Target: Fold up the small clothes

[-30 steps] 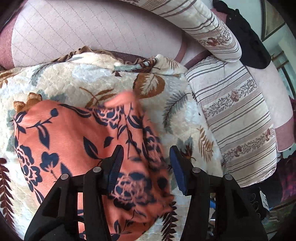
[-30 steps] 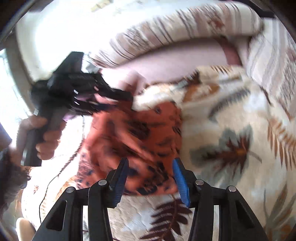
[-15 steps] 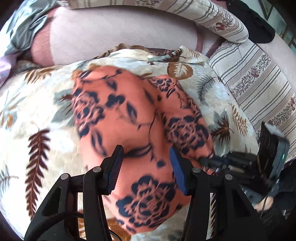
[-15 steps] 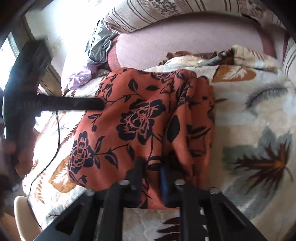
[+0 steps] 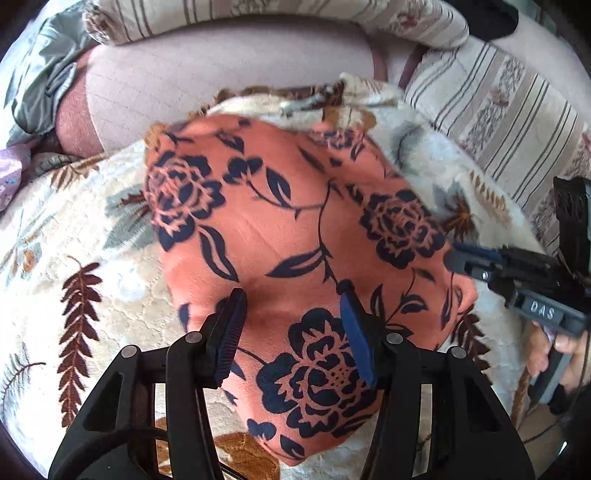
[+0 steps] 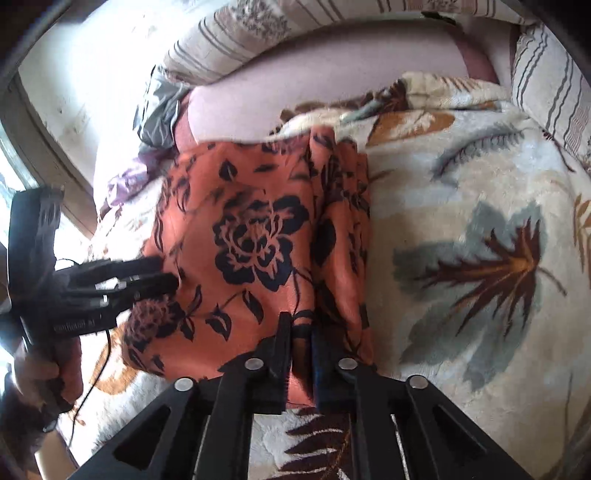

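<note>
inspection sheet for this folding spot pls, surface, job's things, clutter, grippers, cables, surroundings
surface: cream blanket with a brown and grey leaf print, spread over a pink cushion.
job's things: one orange garment with dark blue flowers, lying on the blanket, bunched into pleats along one side.
clutter: grey cloth and a lilac cloth at the blanket's far edge.
grippers: left gripper open above the garment, not pinching it; right gripper has the garment's near edge between its jaws, which are opening.
cables: thin dark cable trailing from the left gripper across the blanket.
surroundings: striped floral pillows; dark item beyond them.
</note>
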Available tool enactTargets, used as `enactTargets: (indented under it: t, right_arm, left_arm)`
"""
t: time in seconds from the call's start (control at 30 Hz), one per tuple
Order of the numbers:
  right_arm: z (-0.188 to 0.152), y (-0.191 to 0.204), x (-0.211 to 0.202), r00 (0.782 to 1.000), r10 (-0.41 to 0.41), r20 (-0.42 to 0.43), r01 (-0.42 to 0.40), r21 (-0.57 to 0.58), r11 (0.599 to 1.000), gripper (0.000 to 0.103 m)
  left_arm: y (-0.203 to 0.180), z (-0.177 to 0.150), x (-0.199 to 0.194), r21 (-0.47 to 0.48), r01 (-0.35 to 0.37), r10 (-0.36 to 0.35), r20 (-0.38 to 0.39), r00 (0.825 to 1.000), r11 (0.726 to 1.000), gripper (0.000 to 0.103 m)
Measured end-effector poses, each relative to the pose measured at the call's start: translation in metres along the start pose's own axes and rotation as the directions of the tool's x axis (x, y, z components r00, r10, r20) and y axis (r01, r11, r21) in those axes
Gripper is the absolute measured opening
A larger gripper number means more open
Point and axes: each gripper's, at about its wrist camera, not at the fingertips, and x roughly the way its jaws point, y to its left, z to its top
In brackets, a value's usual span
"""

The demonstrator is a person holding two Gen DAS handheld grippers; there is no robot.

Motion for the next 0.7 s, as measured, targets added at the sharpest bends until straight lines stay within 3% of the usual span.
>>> enactTargets:
  t: [0.07,0.23,0.33,0.37,0.5,0.7]
  right_arm:
    - [0.014,0.003,-0.011,0.998,-0.032,0.059,0.034,-0.027,0.999,0.043]
    - [0.069,0.002,0.014,0.995,-0.066,0.077,0.070,-0.043,0.997,0.043]
    - [0.090,0.008,0.039,0.996,-0.080,0.044,0.083,-0.066,0.994,0.035]
    - [0.093,0.012,0.048,0.996,-0.090,0.026,0.092,-0.082,0.992,0.027]
    - [0.098,0.024,0.070,0.982,-0.187,0.007,0.186,-0.168,0.968,0.015]
    - [0.092,0.024,0.088,0.959,-0.281,0.019,0.277,-0.247,0.929,0.014]
  left_arm:
    - [0.011,0.005,-0.007,-0.043,-0.001,0.003,0.039,0.999,0.999,0.052]
    - [0.025,0.023,0.018,-0.094,-0.043,0.044,0.012,0.999,0.995,0.052]
    - [0.023,0.029,0.035,-0.084,-0.087,0.086,-0.007,0.996,0.993,0.052]
    - [0.022,0.030,0.038,-0.078,-0.097,0.097,-0.006,0.995,0.992,0.052]
    - [0.019,0.033,0.051,-0.053,-0.129,0.128,-0.009,0.992,0.990,0.058]
    - [0.022,0.034,0.051,-0.065,-0.118,0.119,0.006,0.993,0.991,0.060]
